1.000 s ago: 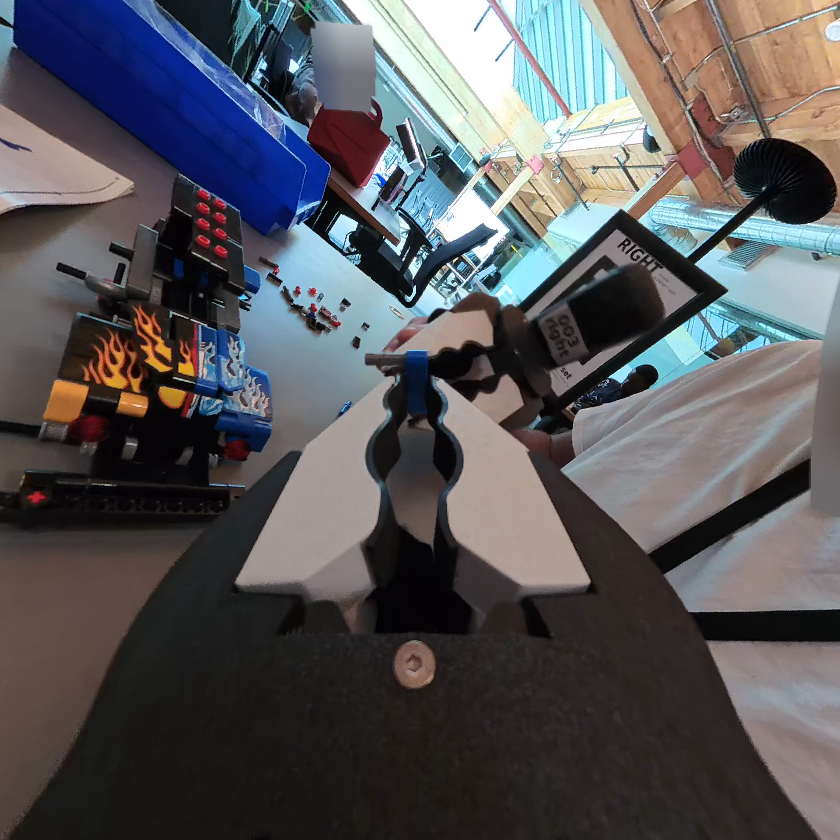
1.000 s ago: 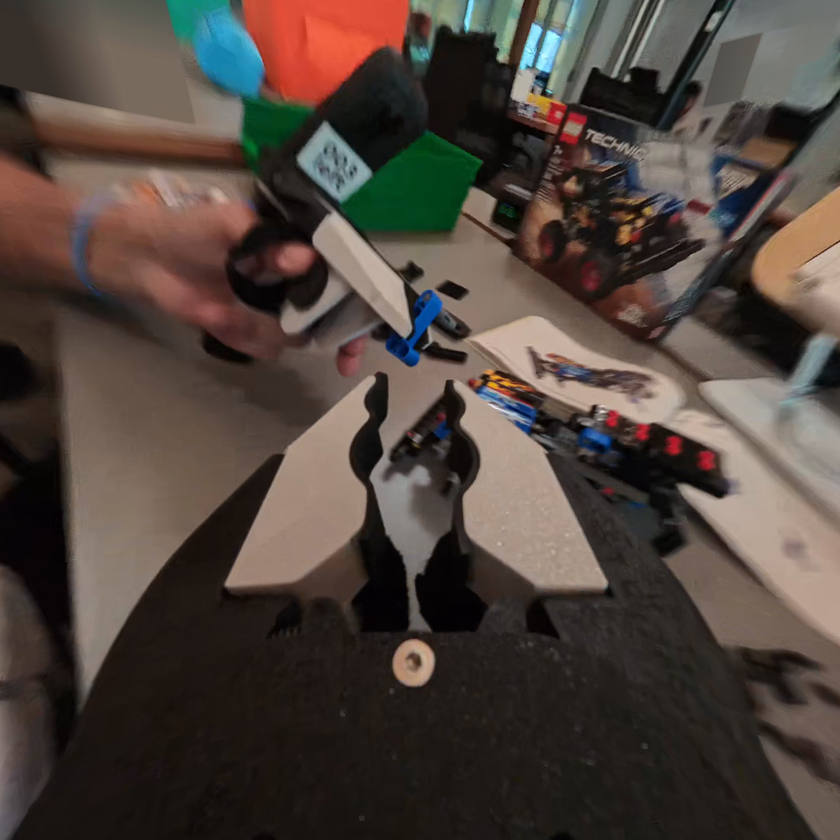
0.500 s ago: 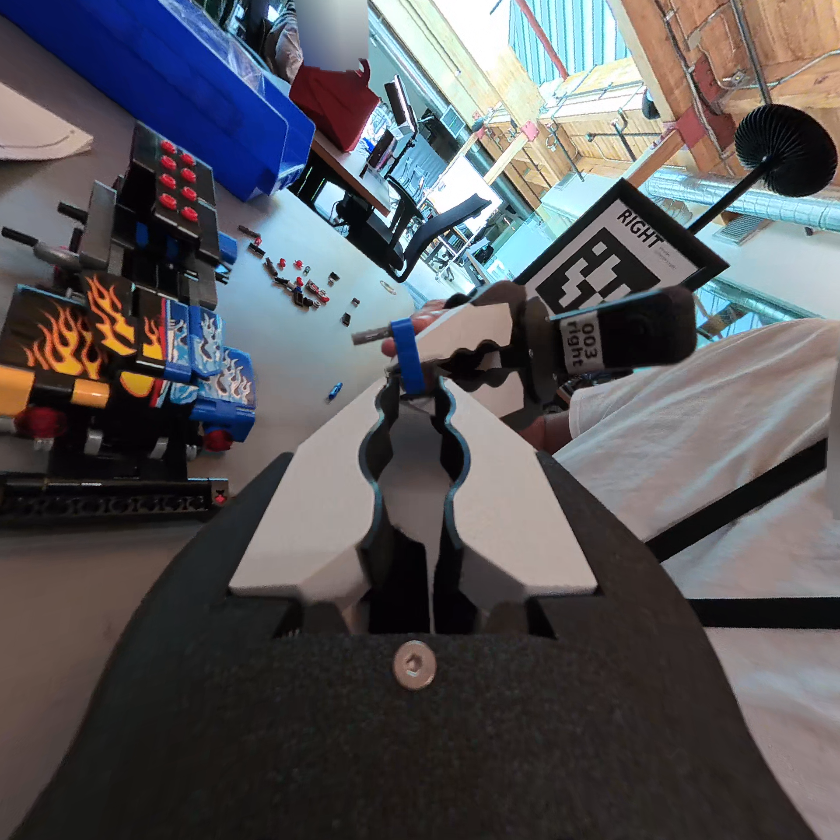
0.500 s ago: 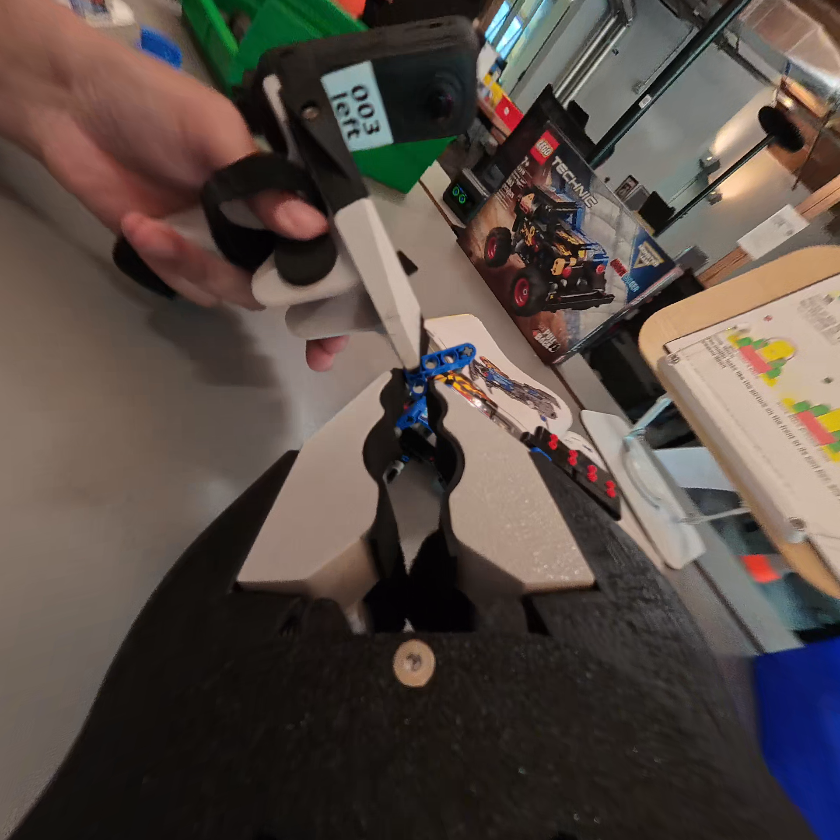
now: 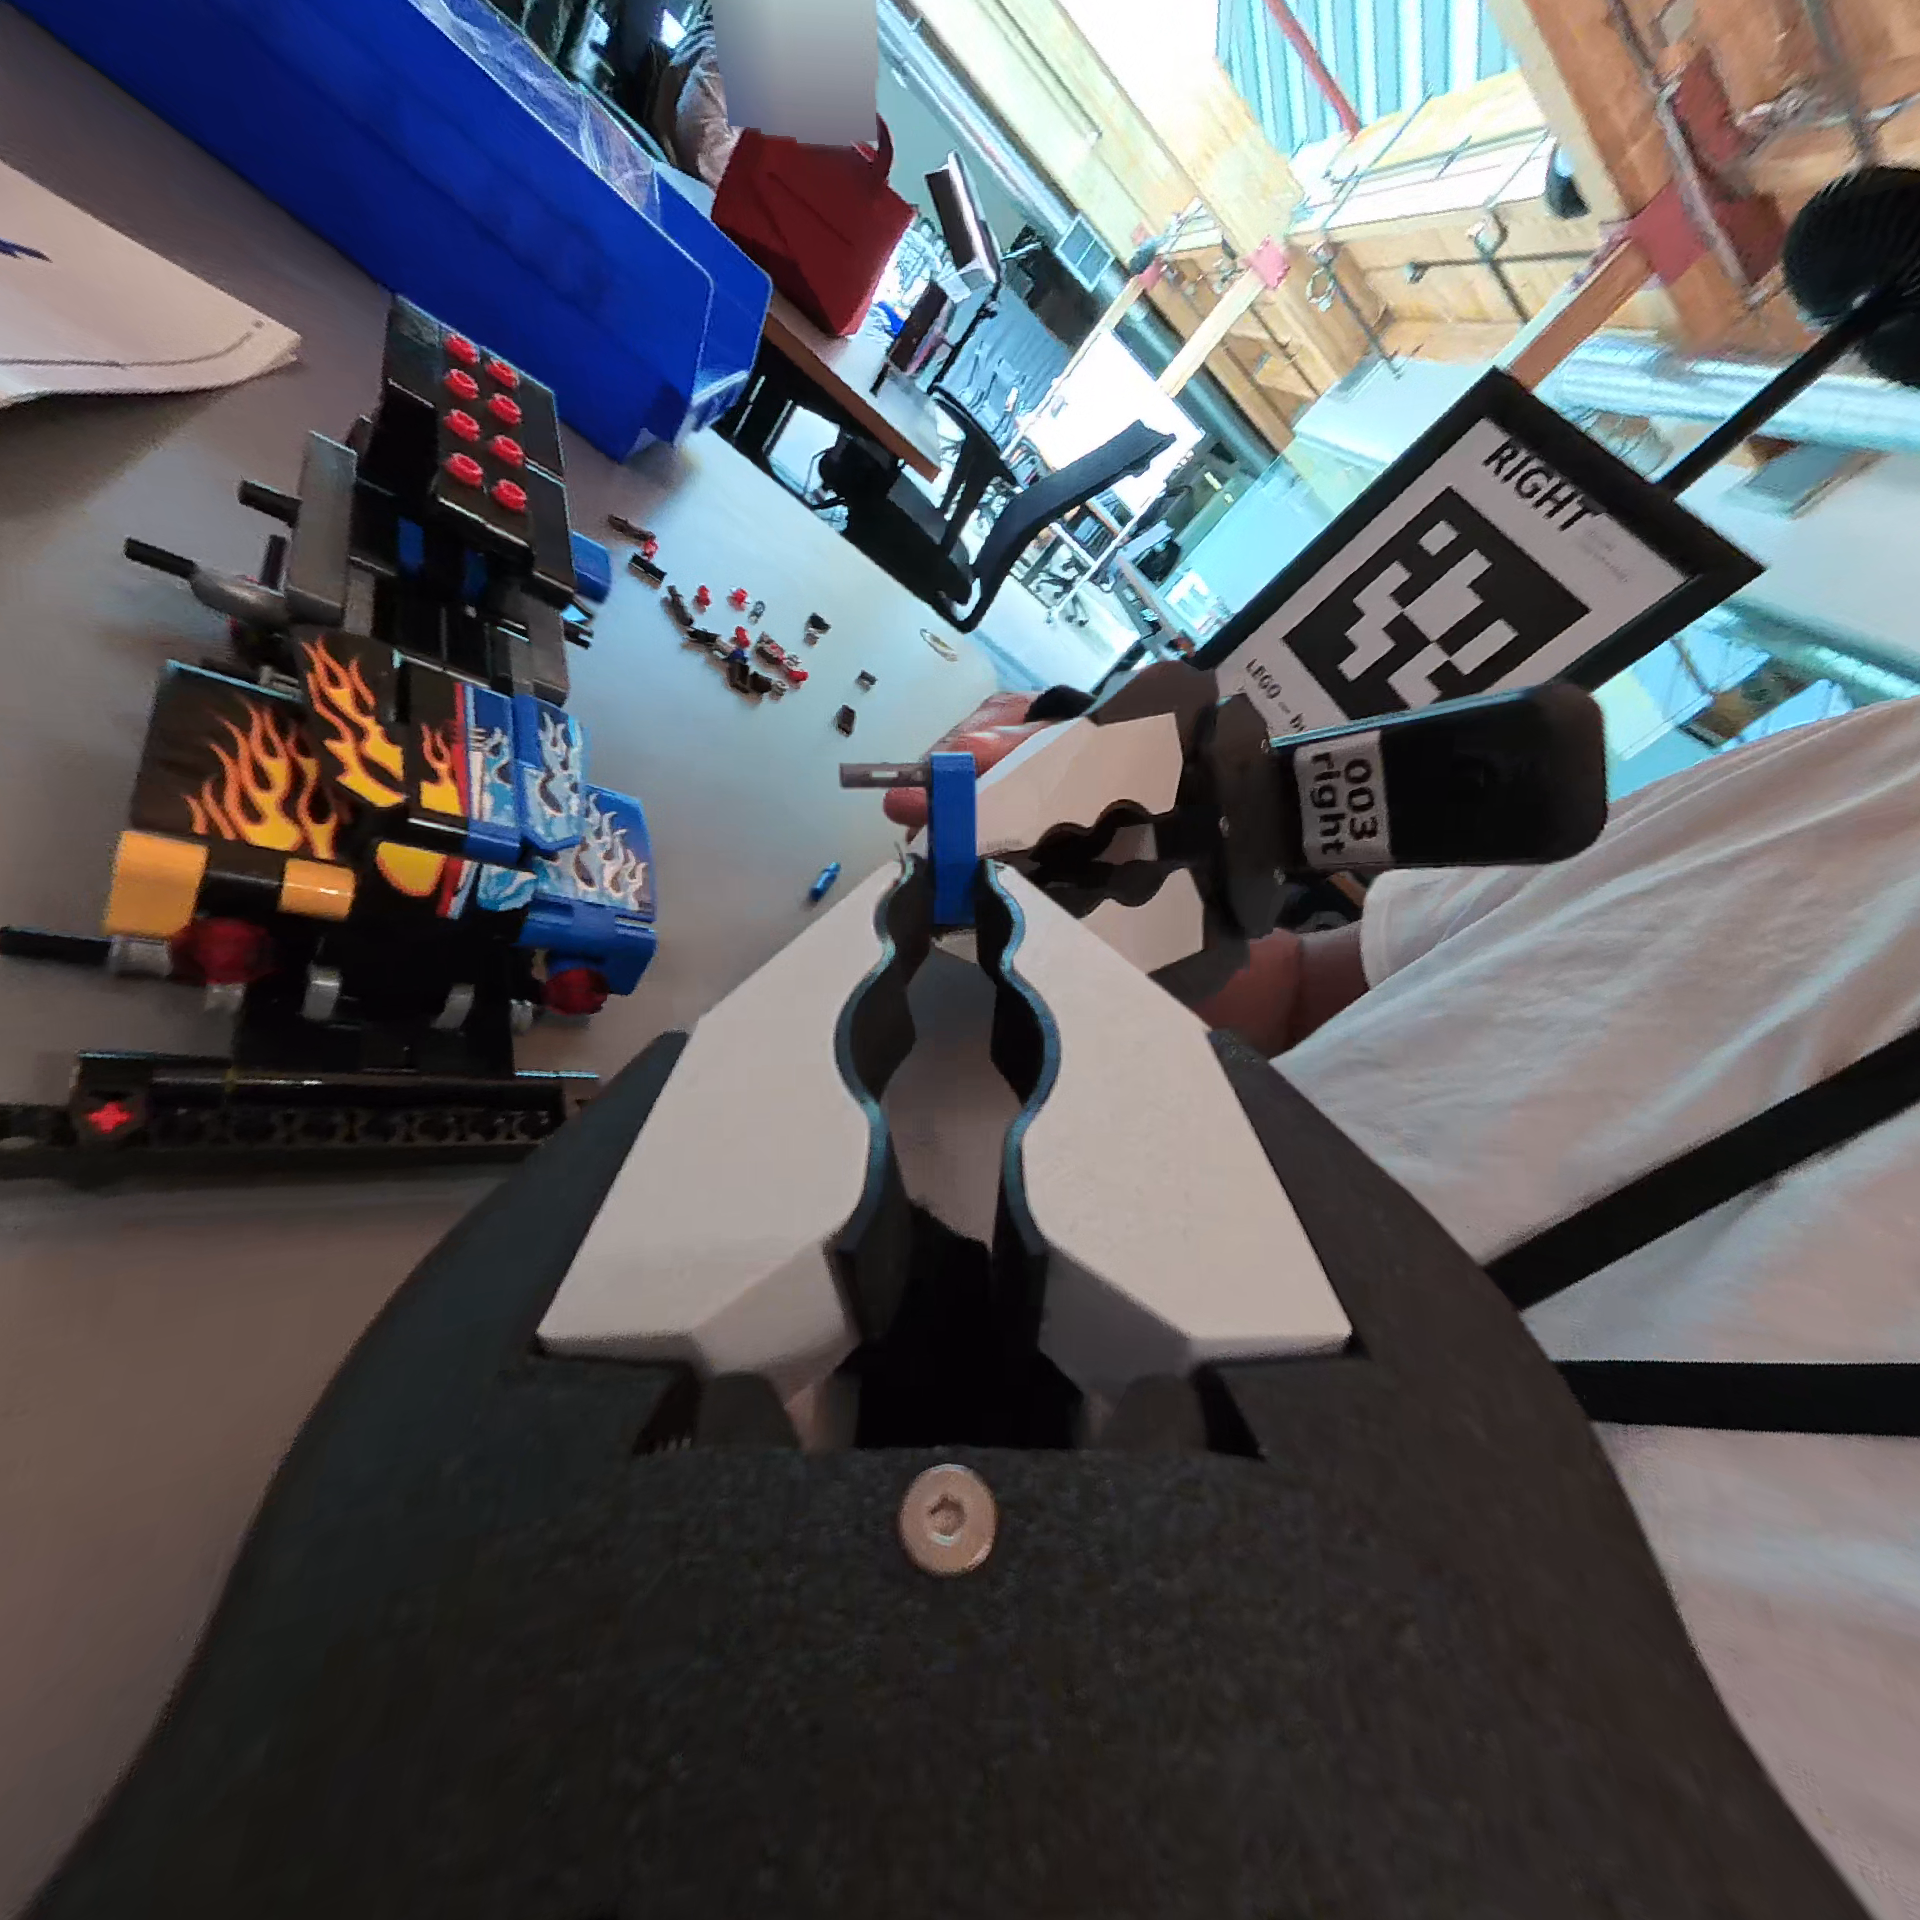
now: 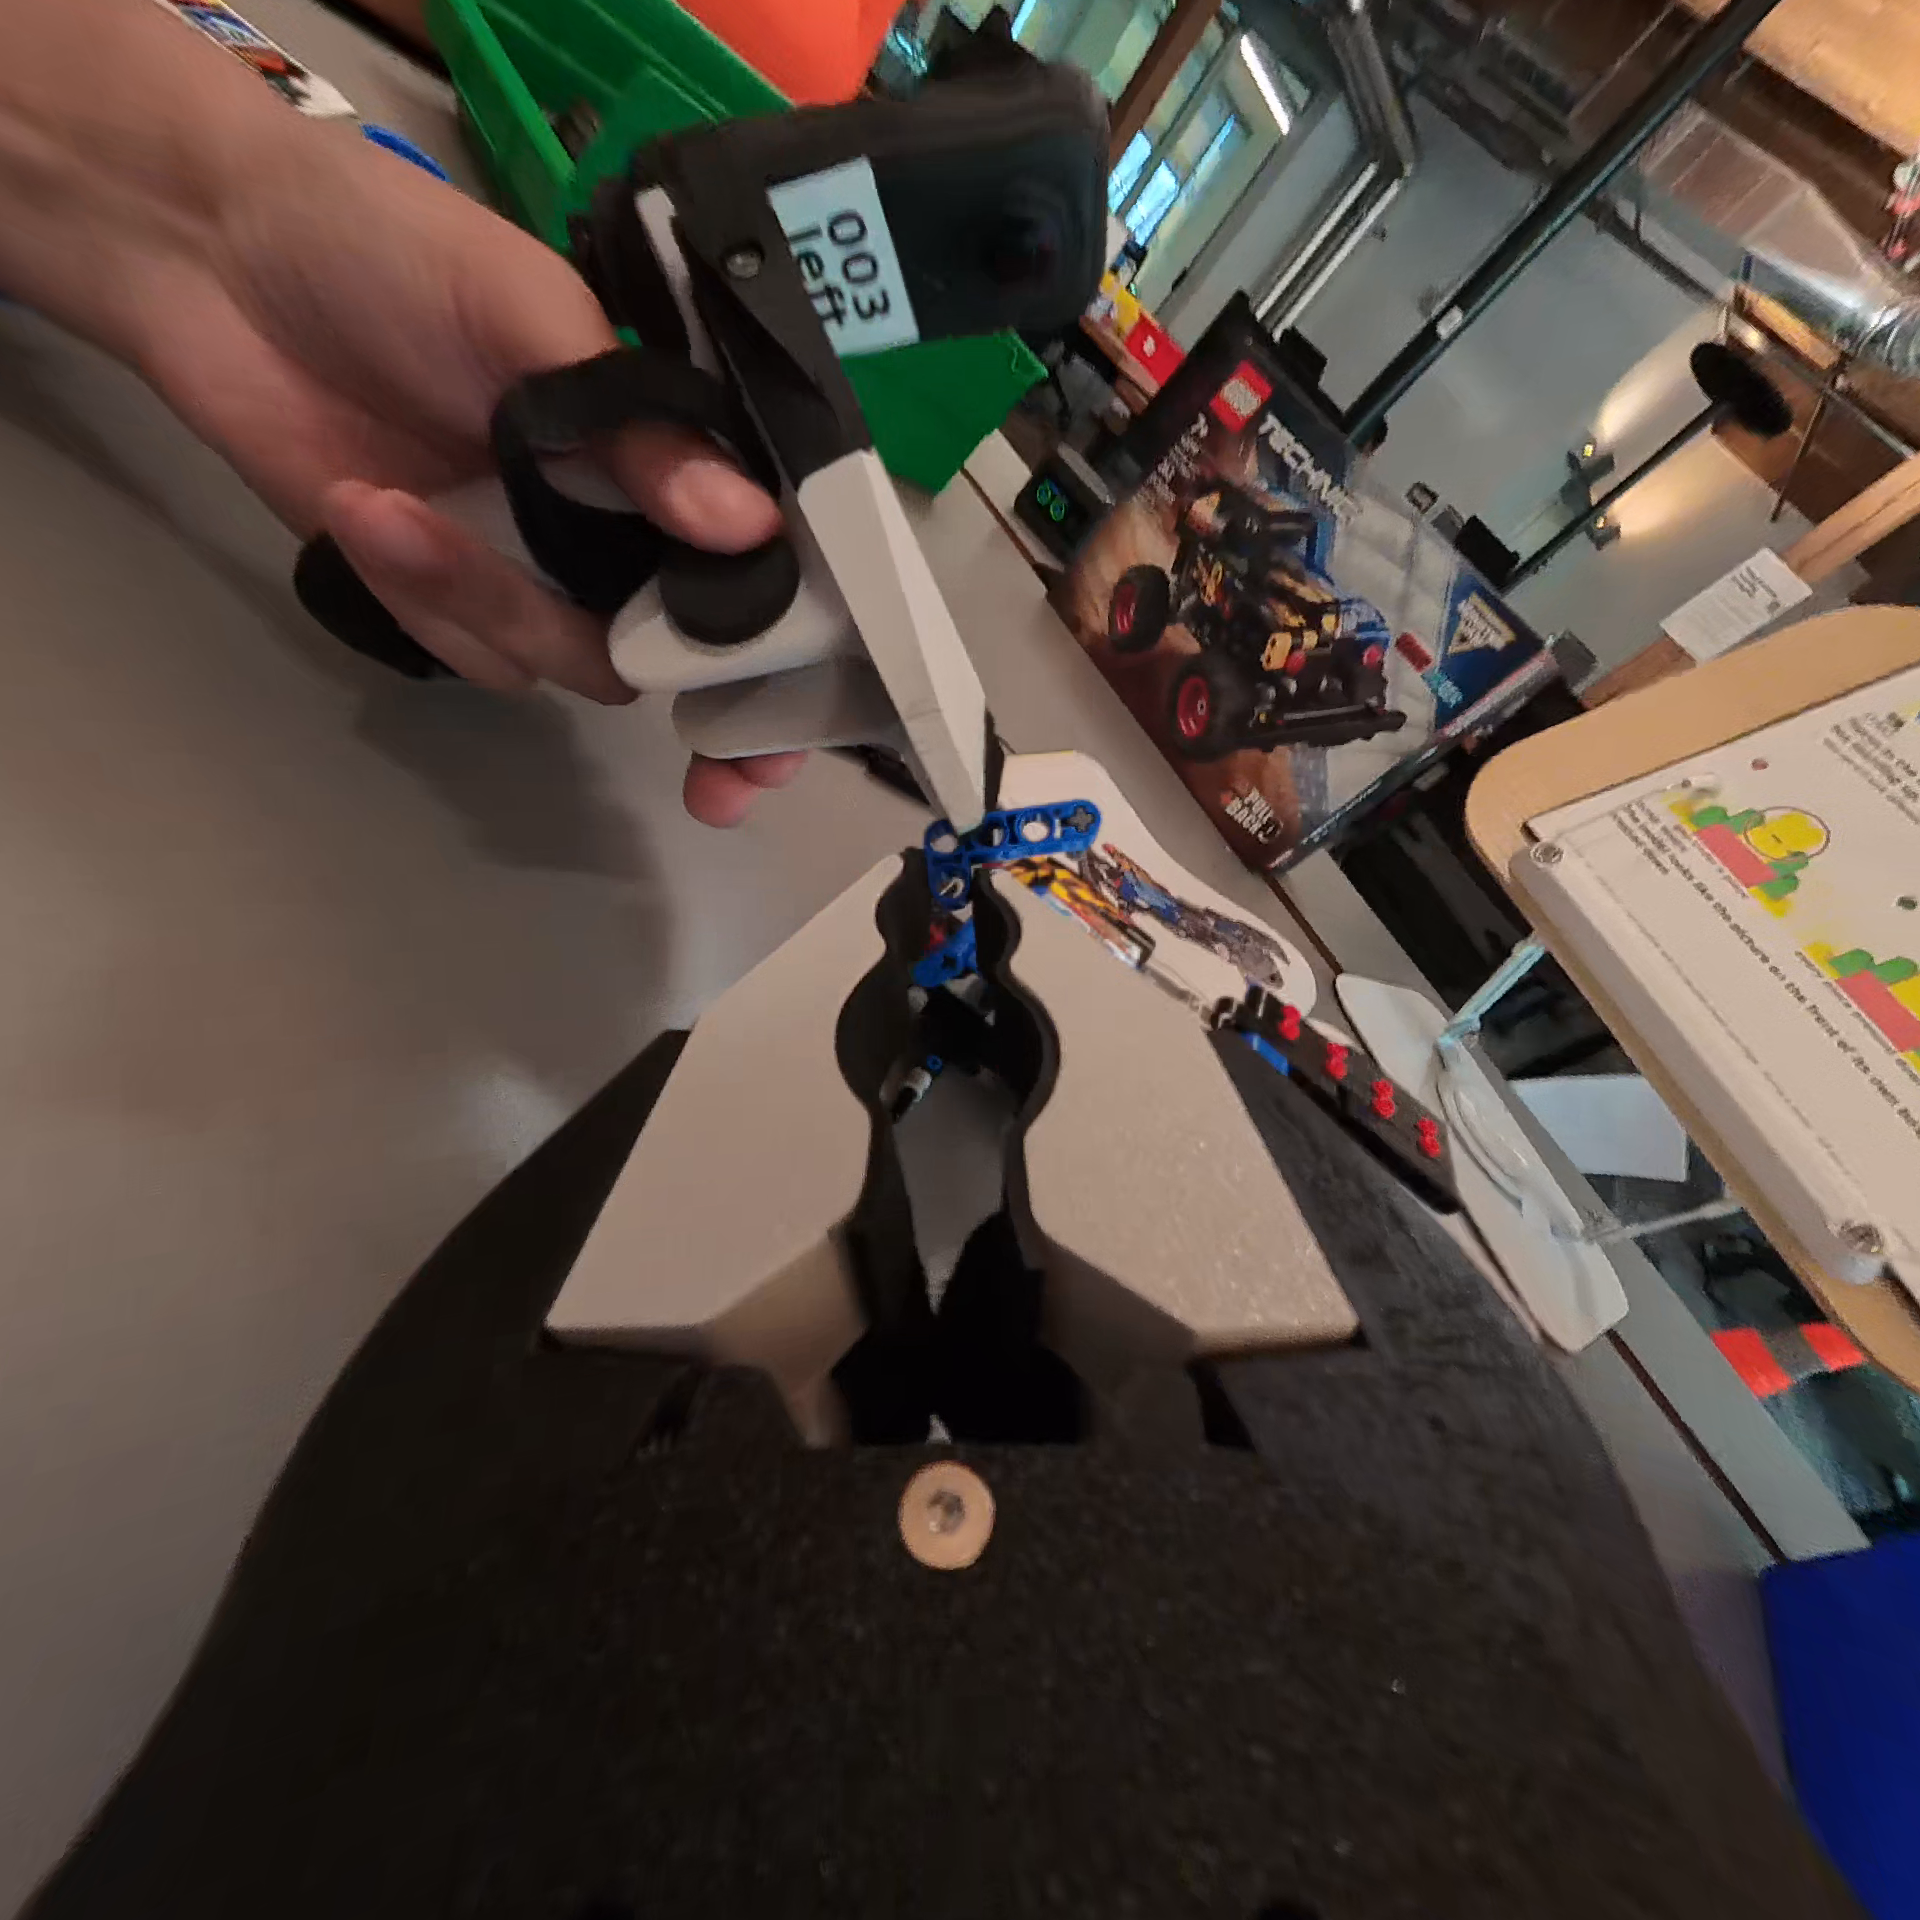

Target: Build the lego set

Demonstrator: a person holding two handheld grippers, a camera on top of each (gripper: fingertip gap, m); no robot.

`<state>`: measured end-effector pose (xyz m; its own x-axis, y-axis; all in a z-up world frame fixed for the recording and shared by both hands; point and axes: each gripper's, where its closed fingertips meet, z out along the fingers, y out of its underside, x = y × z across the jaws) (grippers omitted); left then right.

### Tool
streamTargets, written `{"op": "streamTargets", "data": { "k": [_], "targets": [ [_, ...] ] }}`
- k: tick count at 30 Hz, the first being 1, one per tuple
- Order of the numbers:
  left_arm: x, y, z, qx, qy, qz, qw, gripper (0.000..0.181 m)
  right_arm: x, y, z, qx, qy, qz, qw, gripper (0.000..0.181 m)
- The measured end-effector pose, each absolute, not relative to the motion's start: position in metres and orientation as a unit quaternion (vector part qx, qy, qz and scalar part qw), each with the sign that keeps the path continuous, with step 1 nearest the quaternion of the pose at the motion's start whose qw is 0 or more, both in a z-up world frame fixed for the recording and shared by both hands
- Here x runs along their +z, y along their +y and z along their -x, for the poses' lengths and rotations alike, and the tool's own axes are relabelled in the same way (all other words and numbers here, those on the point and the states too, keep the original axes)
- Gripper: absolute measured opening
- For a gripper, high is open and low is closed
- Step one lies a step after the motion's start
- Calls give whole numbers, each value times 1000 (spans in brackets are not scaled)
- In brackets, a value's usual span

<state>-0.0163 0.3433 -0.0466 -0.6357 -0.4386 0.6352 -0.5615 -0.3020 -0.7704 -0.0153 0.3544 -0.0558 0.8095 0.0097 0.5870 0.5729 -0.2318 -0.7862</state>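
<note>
- Grey tabletop (image 5: 727, 748) carries your flame-printed black-and-blue lego truck body (image 5: 384, 790) near its far edge.
- Your left gripper (image 5: 943, 896) clamps a blue angled lego beam (image 5: 952, 844) above the table.
- Your right gripper (image 6: 948, 896) pinches the same beam, fingertips meeting.

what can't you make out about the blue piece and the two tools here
- Right tool: right wrist view, whether it grips the blue piece; the tips overlap.
- Grey pin: left wrist view, its far end hides behind that piece.
- Left tool: left wrist view, its pads cover the piece's lower end.
</note>
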Motion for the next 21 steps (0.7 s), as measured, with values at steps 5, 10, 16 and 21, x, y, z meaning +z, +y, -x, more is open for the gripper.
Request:
{"op": "streamTargets", "data": {
  "k": [5, 10, 16, 21],
  "targets": [
    [-48, 351, 11, 639, -648, -405, -86, 6, -60, 355, 11, -147, -127, 776, 600, 18],
    [-50, 354, 7, 512, -724, -328, -327, 6, -41, 352, 15, 124, 7, 757, 641, 32],
    [-50, 349, 9, 422, -740, -256, -456, 6, -43, 355, 14, 187, 61, 738, 646, 7],
    [-48, 339, 16, 460, -749, -230, -418, 18, -38, 345, 23, 226, 12, 722, 654, 6]
  ]
}}
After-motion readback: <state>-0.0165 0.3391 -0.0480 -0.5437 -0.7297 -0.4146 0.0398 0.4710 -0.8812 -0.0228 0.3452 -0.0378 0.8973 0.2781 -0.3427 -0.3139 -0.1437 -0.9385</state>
